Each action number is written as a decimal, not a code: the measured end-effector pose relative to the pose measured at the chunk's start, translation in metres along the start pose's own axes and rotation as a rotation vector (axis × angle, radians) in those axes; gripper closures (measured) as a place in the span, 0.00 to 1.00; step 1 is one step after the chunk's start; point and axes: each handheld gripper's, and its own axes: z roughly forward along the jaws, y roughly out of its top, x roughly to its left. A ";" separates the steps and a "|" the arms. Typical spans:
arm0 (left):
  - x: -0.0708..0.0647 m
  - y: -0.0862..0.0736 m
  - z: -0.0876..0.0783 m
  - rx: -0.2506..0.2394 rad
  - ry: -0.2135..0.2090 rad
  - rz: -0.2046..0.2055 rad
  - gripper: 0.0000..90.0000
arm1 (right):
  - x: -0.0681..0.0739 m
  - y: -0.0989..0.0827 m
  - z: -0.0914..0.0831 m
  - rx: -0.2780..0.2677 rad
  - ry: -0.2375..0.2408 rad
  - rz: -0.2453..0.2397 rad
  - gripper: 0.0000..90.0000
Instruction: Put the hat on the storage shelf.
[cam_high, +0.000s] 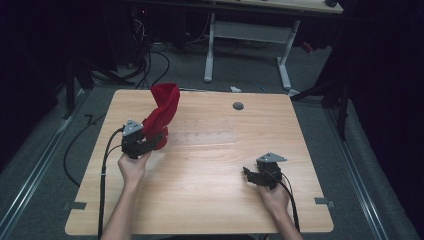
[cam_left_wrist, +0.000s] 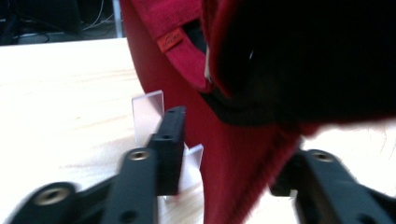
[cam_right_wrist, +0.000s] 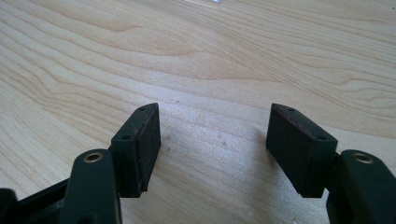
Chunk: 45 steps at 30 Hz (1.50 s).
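On the pale wood-grain table (cam_high: 200, 190), a rounded-corner slab with a small grey round cap (cam_high: 238, 106) near its far edge, the red cloth item (cam_high: 162, 112) stands at the left, well to the near-left of that cap. It is soft, ribbed or corduroy-like fabric, twisted into a tall upright column that flares at the top; in the left gripper view it (cam_left_wrist: 233, 154) shows a stitched hem, a small sewn orange-red label and a dark lining or inner part, though the closeness and blur make it hard to say what garment it is. The left gripper (cam_high: 145, 142), black and angular with a grey three-cornered plate on top, sits at the foot of the cloth, on the side away from the cap. Its jaws stand partly apart with the fabric hanging between them; the left pad (cam_left_wrist: 170, 140) has a clear gap to the cloth, so the pads do not appear to press on it. Far to the right, near and right of the cap, the right gripper (cam_high: 248, 172) rests low over bare wood, its flat rectangular pads (cam_right_wrist: 147, 144) set wide apart with nothing between them.
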 end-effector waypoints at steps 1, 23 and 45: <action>0.000 -0.001 -0.001 0.007 0.009 0.003 0.56 | 0.000 0.000 0.000 -0.001 0.000 -0.001 0.40; 0.006 -0.017 -0.037 0.034 0.082 0.001 0.38 | 0.000 0.000 0.000 -0.001 -0.001 -0.001 0.40; -0.015 -0.067 -0.057 0.130 0.018 0.037 0.38 | 0.000 0.000 0.000 -0.001 -0.002 -0.001 0.40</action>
